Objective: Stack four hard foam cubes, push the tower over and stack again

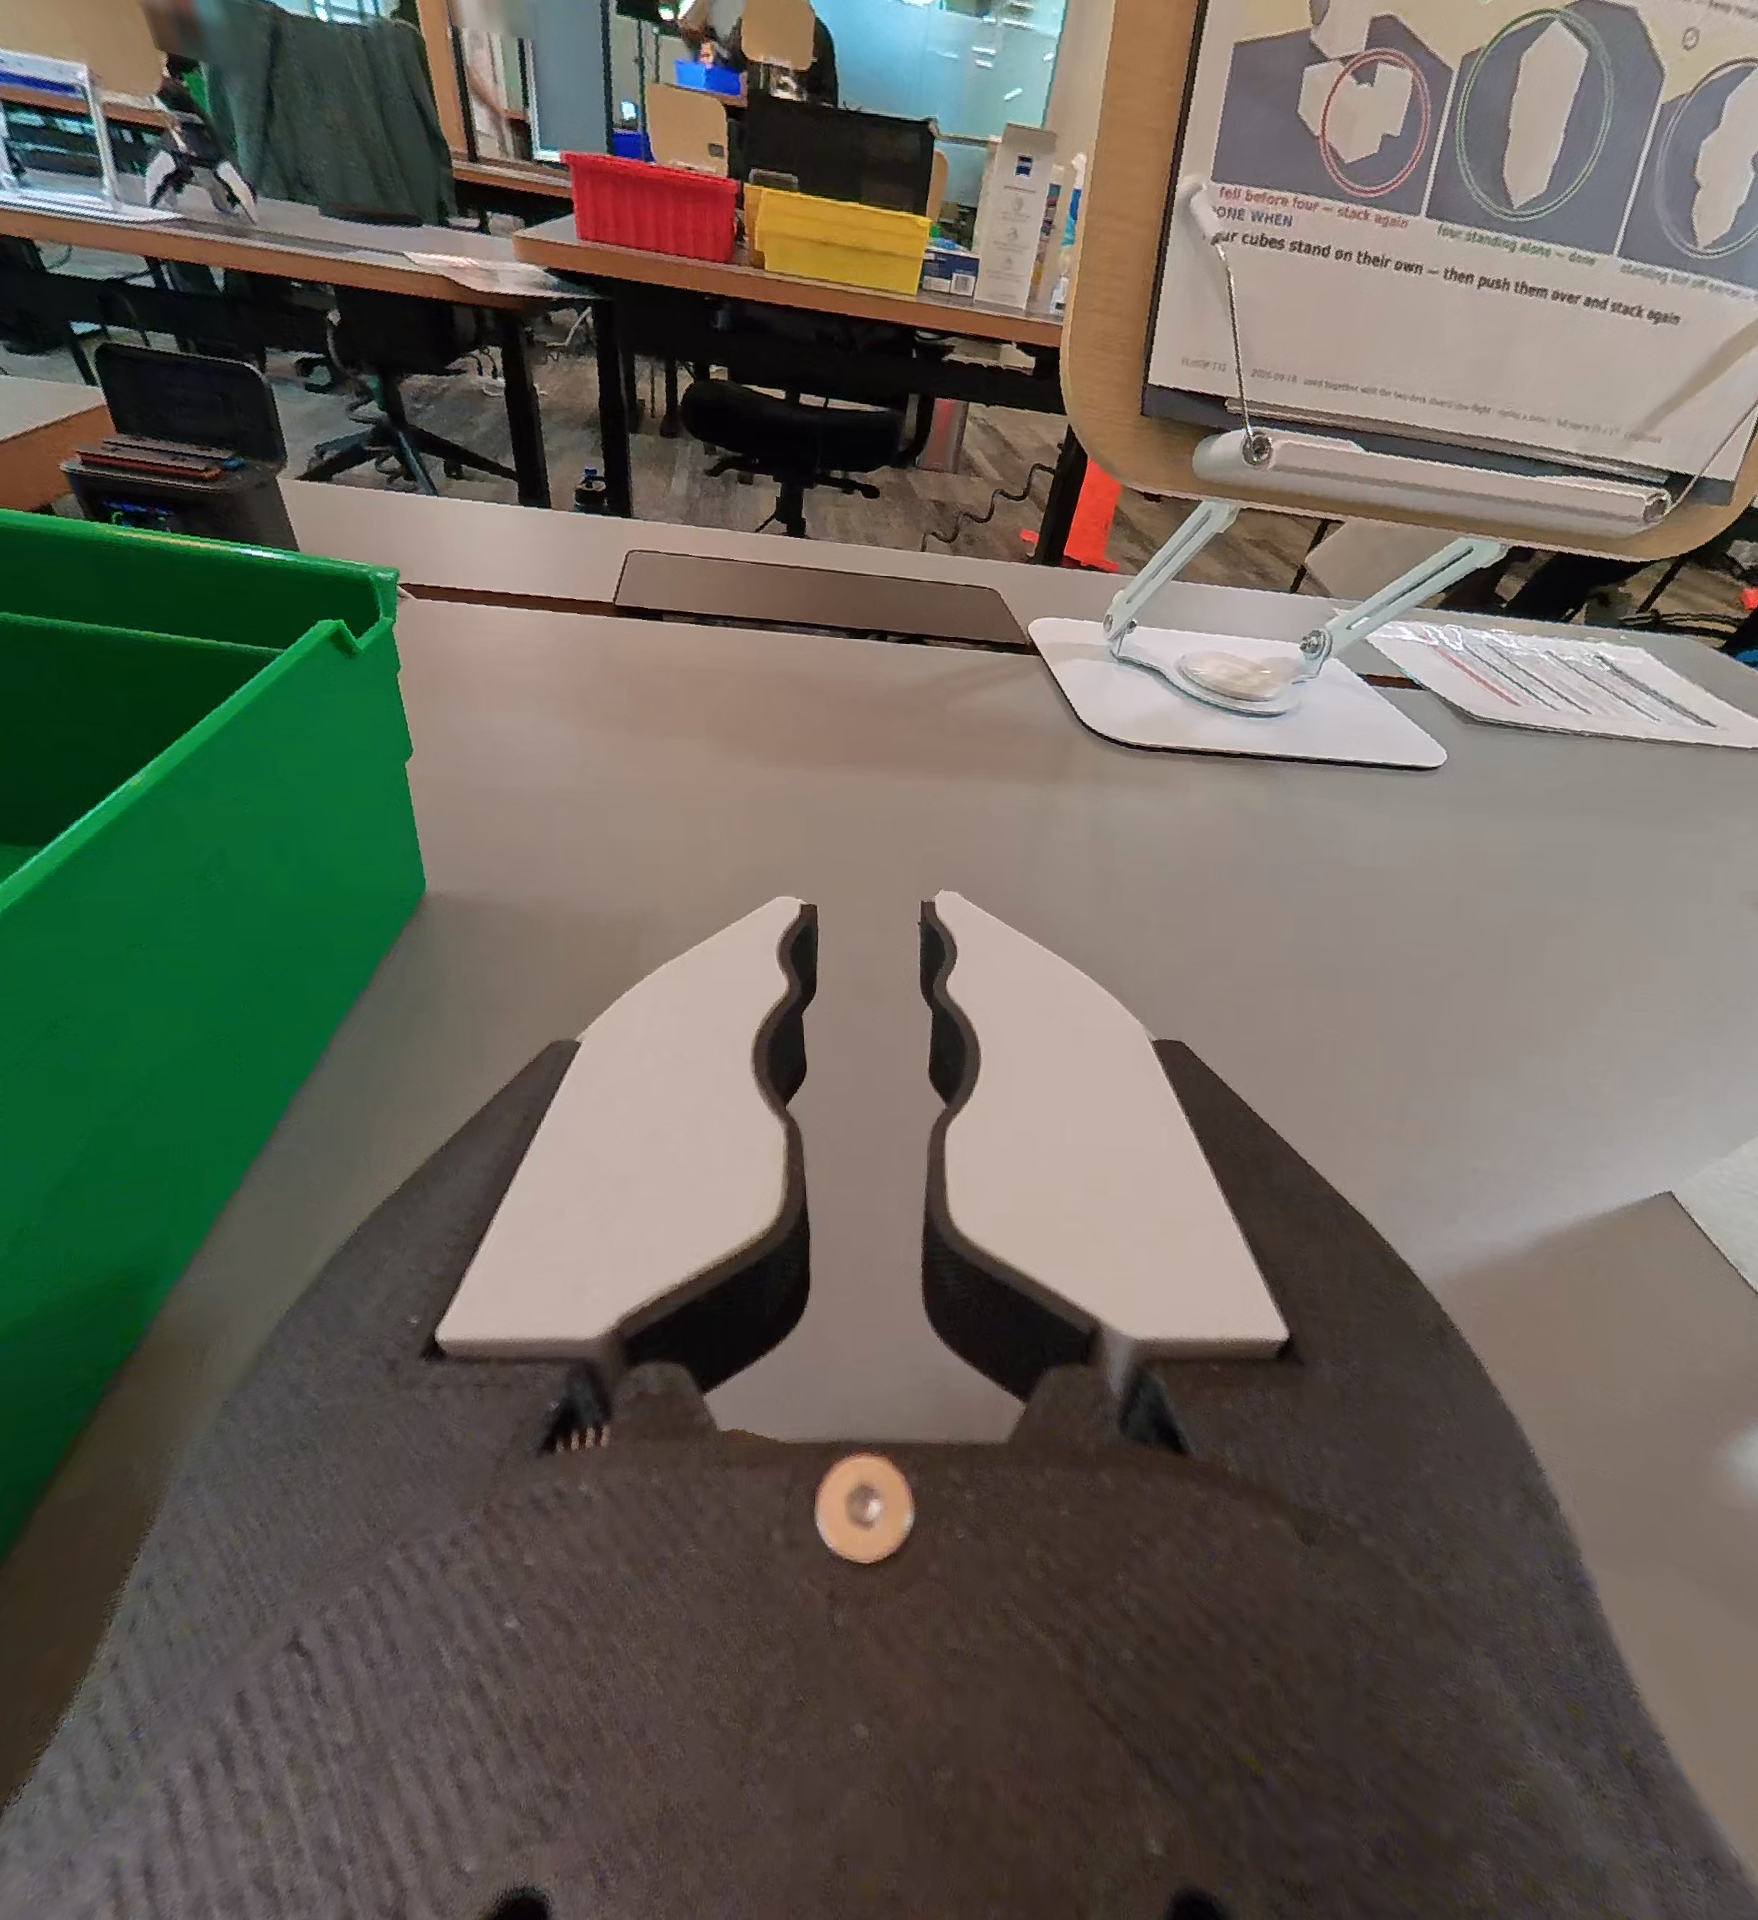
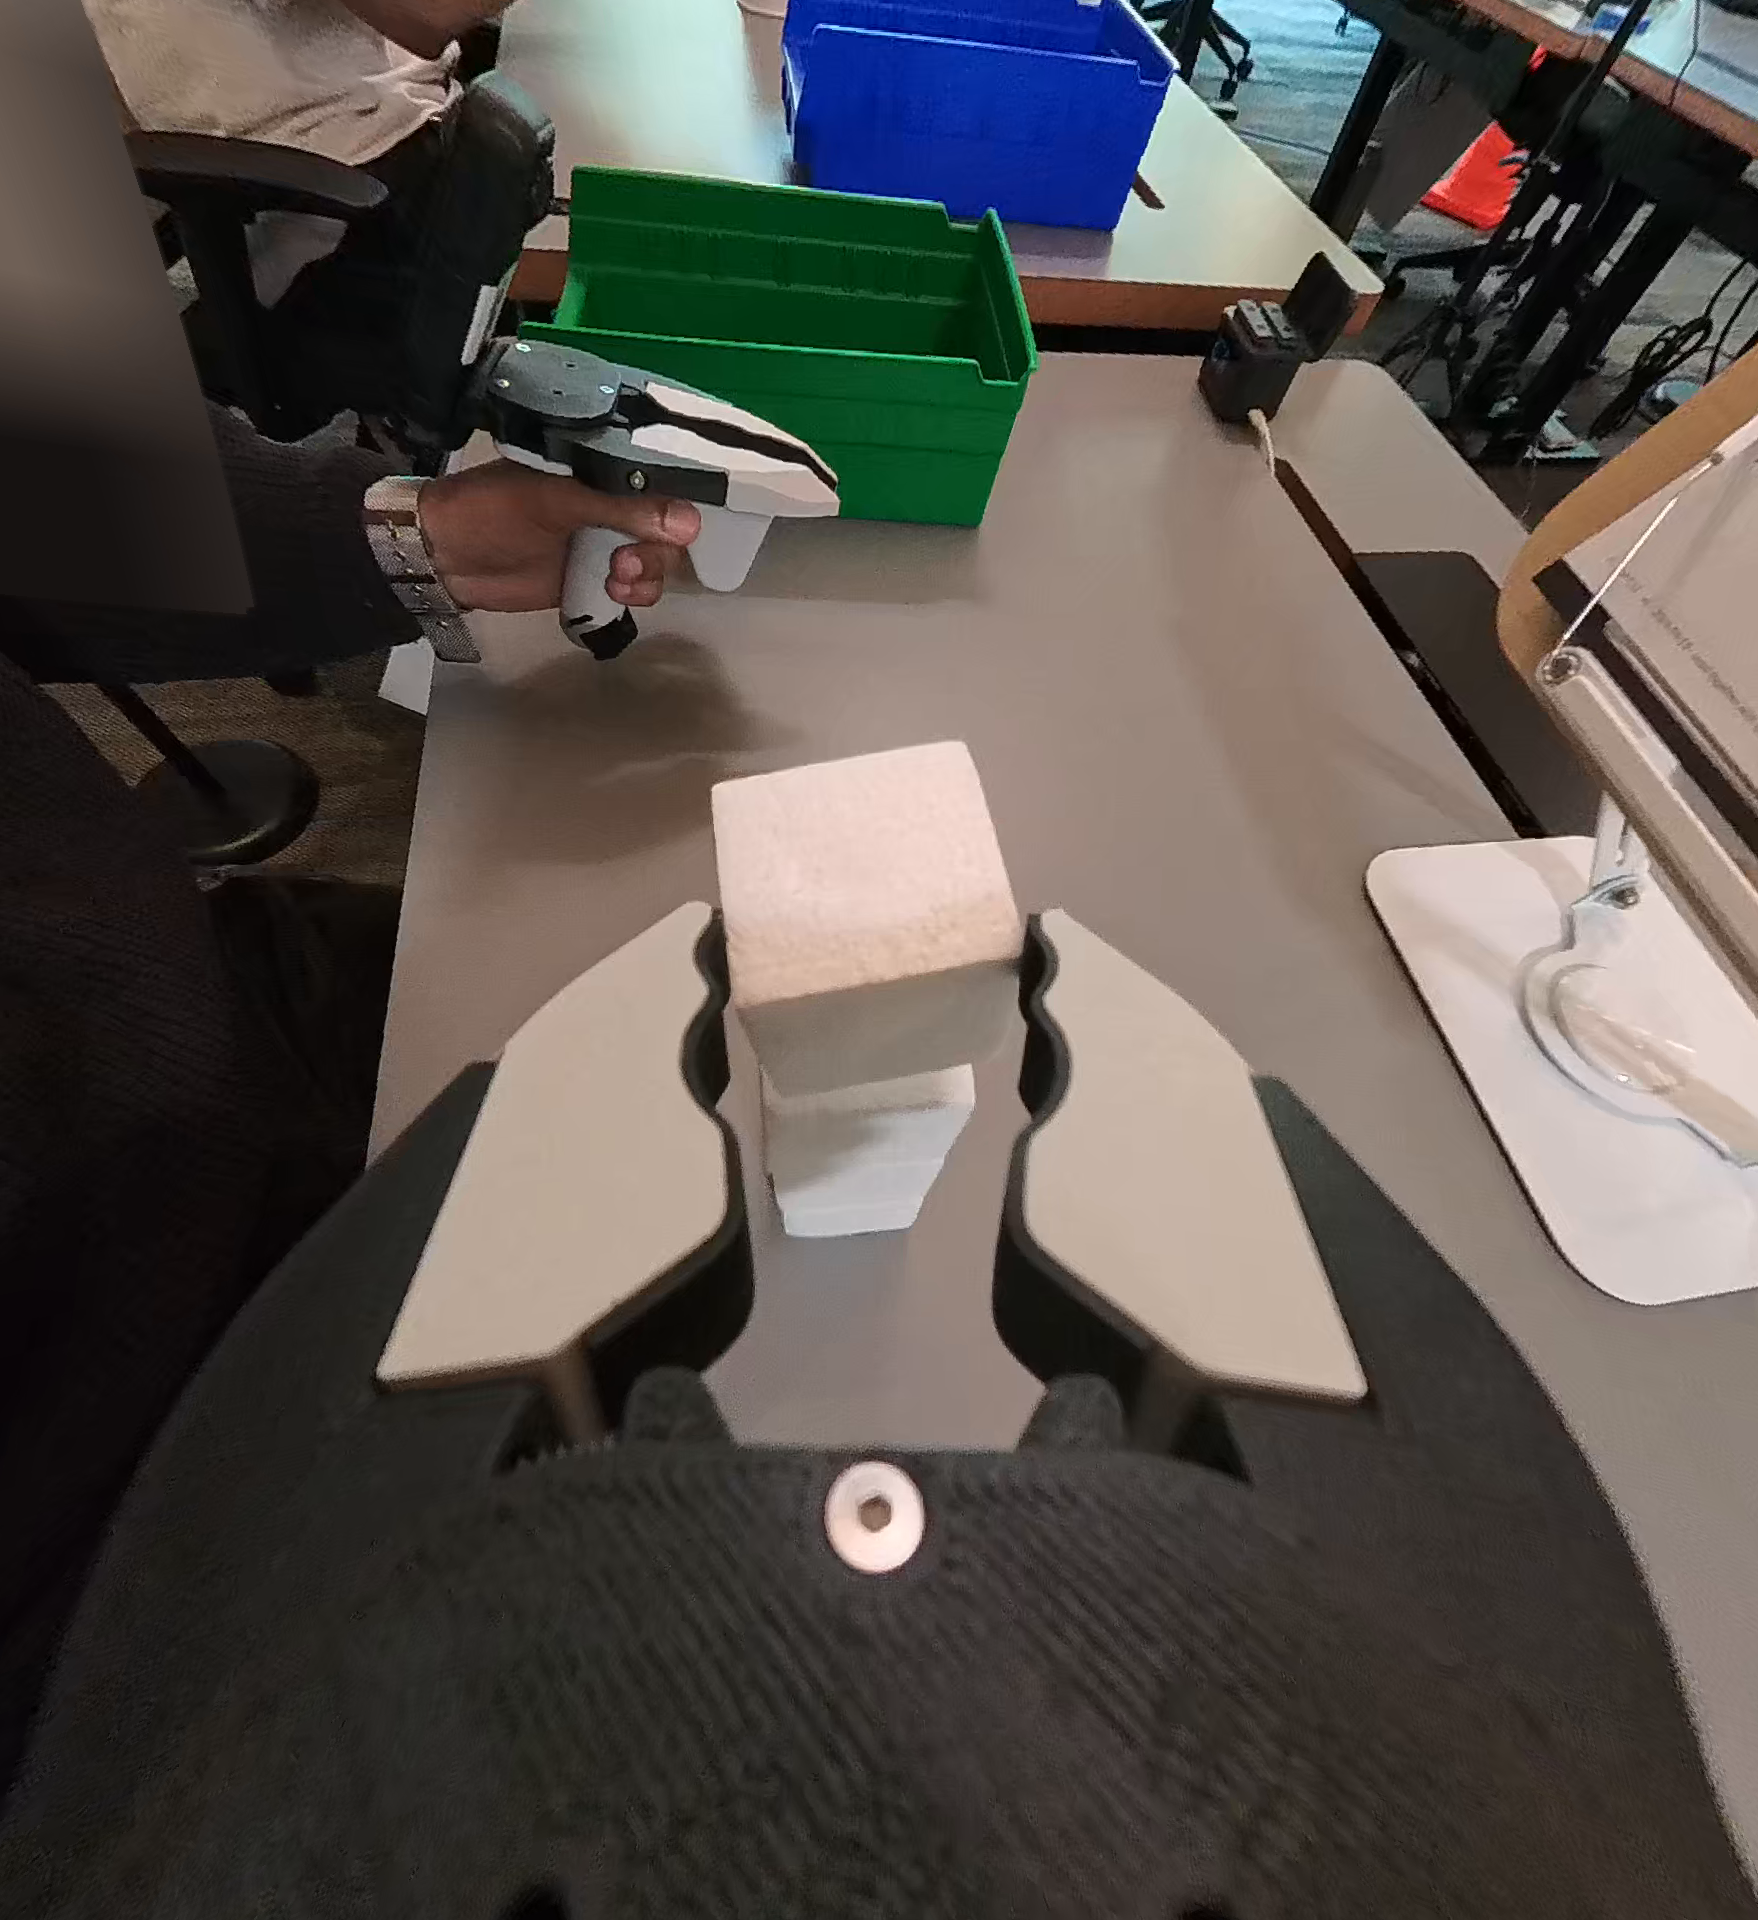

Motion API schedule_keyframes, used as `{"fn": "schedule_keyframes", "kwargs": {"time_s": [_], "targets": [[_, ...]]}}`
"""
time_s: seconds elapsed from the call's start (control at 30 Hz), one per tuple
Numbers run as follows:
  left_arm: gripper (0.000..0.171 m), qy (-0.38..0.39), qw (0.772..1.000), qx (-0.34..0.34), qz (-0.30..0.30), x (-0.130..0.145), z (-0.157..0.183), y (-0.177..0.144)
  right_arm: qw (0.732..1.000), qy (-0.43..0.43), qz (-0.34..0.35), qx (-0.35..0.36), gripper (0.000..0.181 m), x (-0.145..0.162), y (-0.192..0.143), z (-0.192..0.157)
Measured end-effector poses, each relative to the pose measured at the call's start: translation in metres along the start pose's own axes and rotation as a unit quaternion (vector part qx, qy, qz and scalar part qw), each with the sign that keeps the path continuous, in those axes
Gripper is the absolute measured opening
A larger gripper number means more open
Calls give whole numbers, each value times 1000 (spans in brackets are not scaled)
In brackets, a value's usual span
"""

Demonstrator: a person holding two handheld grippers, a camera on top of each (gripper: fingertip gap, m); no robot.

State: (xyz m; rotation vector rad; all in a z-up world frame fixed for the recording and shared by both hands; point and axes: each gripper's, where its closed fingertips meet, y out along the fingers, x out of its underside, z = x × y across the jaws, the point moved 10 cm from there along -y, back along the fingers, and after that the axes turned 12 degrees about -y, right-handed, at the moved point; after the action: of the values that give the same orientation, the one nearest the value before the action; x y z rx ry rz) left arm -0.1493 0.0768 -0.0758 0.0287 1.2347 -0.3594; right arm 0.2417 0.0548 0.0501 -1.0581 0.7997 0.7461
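Gripping a white foam cube (image 2: 859, 868) between its fingertips, the right gripper (image 2: 867, 951) holds it directly above a second white block (image 2: 859, 1158) on the grey table (image 2: 1114, 675); contact between the two blocks cannot be determined. The left gripper (image 1: 867, 914) is empty, its jaws parted by a narrow gap, hovering over bare table just right of the green bin (image 1: 158, 935). In the right wrist view, a hand (image 2: 532, 545) holds that gripper near the bin. A document stand (image 2: 1633, 1039) occupies the right side. A blue bin (image 2: 968, 104) sits on the far table.
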Motion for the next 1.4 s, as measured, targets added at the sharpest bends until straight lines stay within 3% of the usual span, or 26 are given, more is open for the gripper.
{"fn": "schedule_keyframes", "kwargs": {"time_s": [1.4], "targets": [[20,-5,1000,5,-11,2,2,1,998,59,1,-22,55,10,5,5]]}}
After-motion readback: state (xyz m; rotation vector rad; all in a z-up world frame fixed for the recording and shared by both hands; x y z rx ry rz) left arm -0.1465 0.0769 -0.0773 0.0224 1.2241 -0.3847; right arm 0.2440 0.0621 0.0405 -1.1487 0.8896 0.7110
